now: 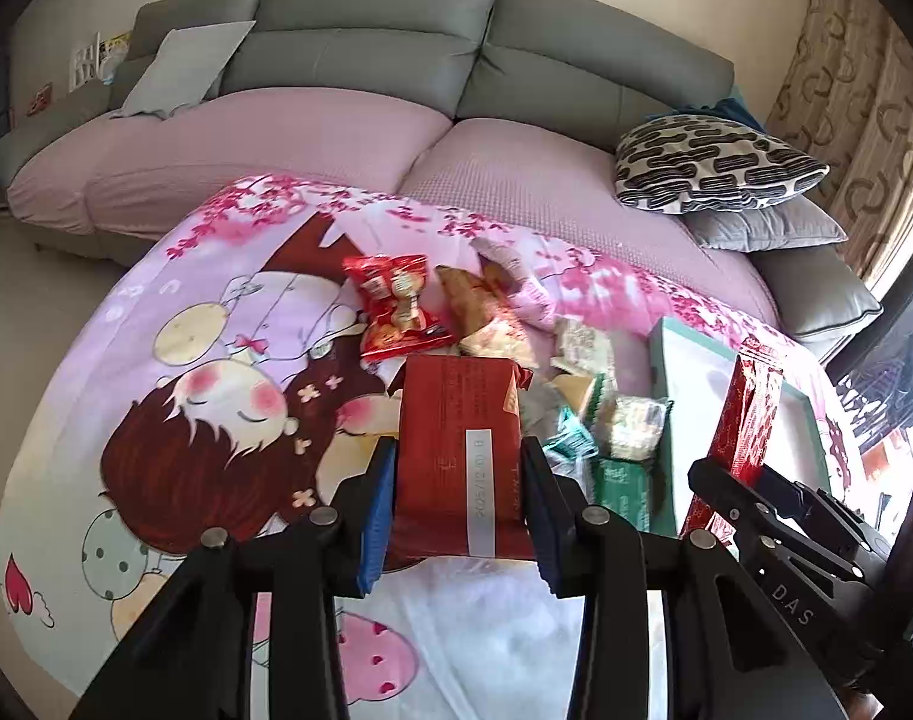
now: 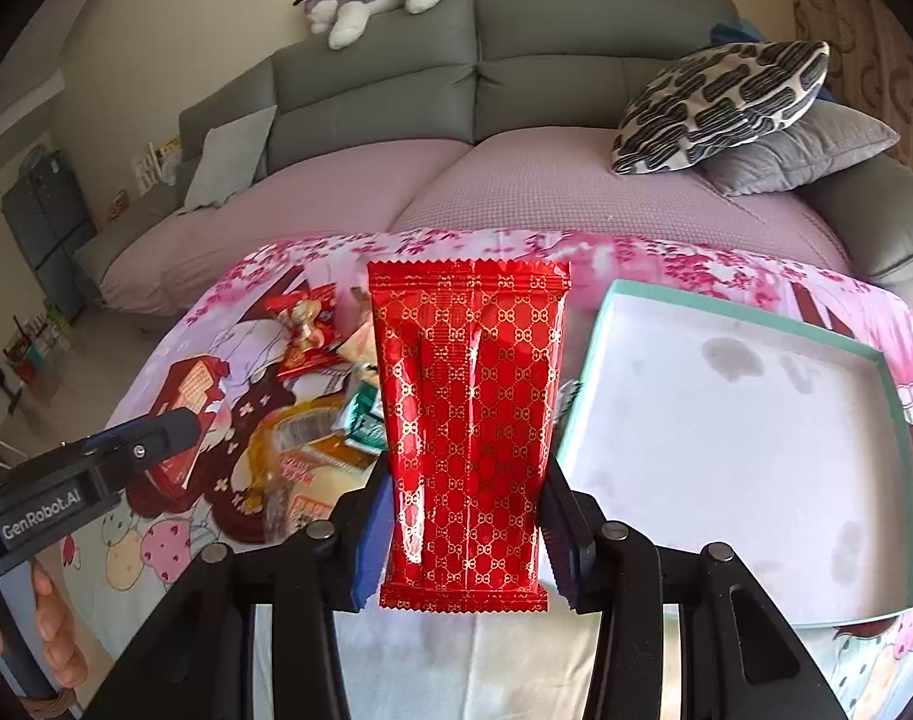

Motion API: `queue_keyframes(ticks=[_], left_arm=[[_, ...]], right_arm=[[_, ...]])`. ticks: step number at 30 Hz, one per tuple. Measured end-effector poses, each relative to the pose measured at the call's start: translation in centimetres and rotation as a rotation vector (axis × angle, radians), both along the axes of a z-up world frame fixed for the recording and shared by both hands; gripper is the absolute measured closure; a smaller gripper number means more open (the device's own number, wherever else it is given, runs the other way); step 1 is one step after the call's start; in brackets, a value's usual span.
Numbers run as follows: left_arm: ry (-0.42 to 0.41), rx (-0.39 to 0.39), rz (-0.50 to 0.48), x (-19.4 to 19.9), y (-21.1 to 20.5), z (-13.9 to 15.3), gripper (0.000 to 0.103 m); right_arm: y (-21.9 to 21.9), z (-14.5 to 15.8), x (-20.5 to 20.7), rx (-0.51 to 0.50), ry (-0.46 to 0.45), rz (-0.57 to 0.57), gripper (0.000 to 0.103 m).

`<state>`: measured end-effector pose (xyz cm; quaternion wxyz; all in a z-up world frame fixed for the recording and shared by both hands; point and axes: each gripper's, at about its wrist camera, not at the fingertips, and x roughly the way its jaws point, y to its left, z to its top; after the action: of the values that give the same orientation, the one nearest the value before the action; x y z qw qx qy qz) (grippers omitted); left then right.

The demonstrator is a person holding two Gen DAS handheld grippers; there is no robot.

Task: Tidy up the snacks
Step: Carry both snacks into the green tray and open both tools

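Left wrist view: your left gripper [image 1: 456,480] has its jaws clenched on a dark red packet [image 1: 459,450], lifted clear of the cartoon-print cloth [image 1: 174,324] on the desk, presumably so it can be carried over the clutter rather than dragged through it. Beyond it lies the unsorted snack pile [image 1: 576,384], with a red candy bag [image 1: 393,306] at its far edge. The pile sits between your packet and the teal-rimmed tray [image 1: 660,348] to the right, so a straight low path looks blocked. Your right gripper [image 1: 750,480] shows at the right edge.

Right wrist view: your right gripper [image 2: 465,516] has its jaws closed on a red gold-patterned pouch [image 2: 468,414], held upright just left of the tray [image 2: 594,324], which holds no snacks yet; a drop there appears the likely purpose. The left gripper [image 2: 156,438] reaches in from the left above the pile [image 2: 312,426]. A grey sofa [image 2: 516,96] and 1 patterned cushion [image 2: 720,102] stand behind.
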<state>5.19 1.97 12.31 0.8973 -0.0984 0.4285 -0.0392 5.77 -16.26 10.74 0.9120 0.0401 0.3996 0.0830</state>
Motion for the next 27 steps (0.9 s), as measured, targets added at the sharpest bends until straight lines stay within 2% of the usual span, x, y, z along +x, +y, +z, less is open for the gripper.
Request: queue_keyframes(ticks=[8, 16, 18, 21, 27], left_arm=[[-0.013, -0.017, -0.120, 2.8, -7.9, 2.1, 0.062], [0.014, -0.054, -0.220, 6.0, -15.7, 1.9, 0.062], [0.017, -0.071, -0.226, 7.0, -17.2, 1.5, 0.062], [0.029, -0.081, -0.243, 8.5, -19.5, 0.2, 0.062], [0.065, -0.048, -0.257, 11.2, -22.7, -3.4, 0.062]], right_arm=[[-9.6, -0.3, 0.8, -0.018, 0.009, -0.219, 0.056], [-18.7, 0.1, 1.2, -0.037, 0.030, -0.446, 0.056], [-20.1, -0.2, 1.5, -0.046, 0.033, -0.470, 0.056], [-21.6, -0.9, 2.1, -0.003, 0.046, -0.469, 0.056], [-22.4, -2.4, 4.5, -0.012, 0.074, -0.442, 0.056]])
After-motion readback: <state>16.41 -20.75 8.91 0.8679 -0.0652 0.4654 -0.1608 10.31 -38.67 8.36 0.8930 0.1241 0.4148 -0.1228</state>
